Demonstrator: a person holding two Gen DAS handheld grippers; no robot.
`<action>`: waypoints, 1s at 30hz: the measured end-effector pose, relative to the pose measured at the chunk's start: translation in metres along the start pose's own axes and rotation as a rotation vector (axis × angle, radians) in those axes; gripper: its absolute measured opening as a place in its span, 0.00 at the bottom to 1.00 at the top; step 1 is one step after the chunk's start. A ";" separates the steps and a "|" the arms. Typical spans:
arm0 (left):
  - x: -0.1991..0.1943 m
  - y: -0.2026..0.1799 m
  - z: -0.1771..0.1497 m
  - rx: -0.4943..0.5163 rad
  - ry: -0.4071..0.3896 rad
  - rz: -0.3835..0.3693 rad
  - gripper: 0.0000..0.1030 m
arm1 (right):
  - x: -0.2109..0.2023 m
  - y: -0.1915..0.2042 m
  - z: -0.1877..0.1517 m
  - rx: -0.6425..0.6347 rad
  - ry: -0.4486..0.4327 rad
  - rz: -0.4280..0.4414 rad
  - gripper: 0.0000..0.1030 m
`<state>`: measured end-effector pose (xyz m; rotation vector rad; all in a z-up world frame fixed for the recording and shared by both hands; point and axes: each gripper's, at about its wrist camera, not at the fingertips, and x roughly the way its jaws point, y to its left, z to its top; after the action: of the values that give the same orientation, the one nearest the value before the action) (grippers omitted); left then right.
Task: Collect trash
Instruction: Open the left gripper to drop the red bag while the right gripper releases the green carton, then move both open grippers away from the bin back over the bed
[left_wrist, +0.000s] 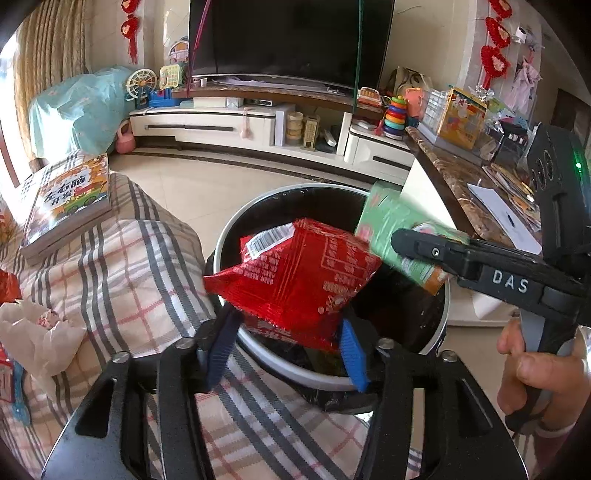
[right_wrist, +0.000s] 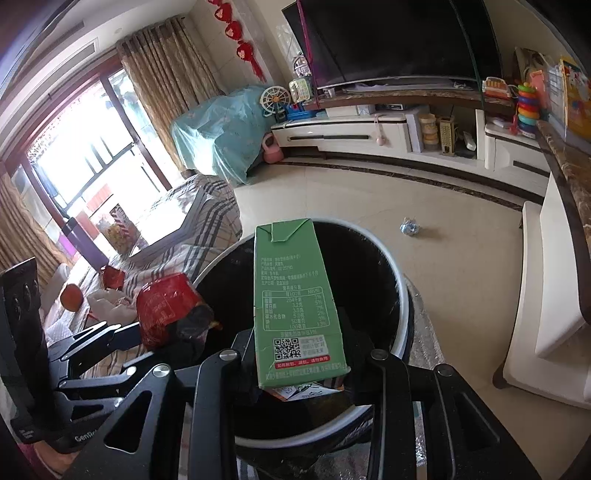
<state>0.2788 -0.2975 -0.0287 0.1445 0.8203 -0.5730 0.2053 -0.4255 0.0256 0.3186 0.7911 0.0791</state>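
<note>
The left hand-held gripper (left_wrist: 284, 332) is clamped on a red snack bag (left_wrist: 295, 273) and the right hand-held gripper (right_wrist: 301, 354) on a green carton (right_wrist: 295, 295), long axis pointing forward, both directly above the open trash bin (right_wrist: 402, 295) at frame centre.

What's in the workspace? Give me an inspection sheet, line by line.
Surface: plaid cover beside the bin; tiled floor beyond.
Job's things: red packet and green carton both held over the open bin, which has a dark liner.
Clutter: book and crumpled white paper on the cover; a small wad on the floor past the bin.
Grippers: left gripper shut on the packet; right gripper shut on the carton.
Cables: nothing seen.
Surroundings: TV on a white stand, toys on it, marble counter to the right, curtains and window to the left.
</note>
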 end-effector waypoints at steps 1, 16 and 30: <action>-0.001 0.001 0.000 -0.004 -0.002 -0.003 0.58 | 0.000 -0.002 0.001 0.008 0.000 0.003 0.35; -0.042 0.036 -0.049 -0.126 -0.037 0.019 0.70 | -0.024 0.015 -0.018 0.045 -0.074 0.022 0.75; -0.100 0.104 -0.113 -0.269 -0.077 0.128 0.70 | -0.026 0.090 -0.049 -0.010 -0.072 0.136 0.82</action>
<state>0.2068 -0.1295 -0.0426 -0.0708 0.7998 -0.3419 0.1567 -0.3321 0.0392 0.3638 0.6967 0.1980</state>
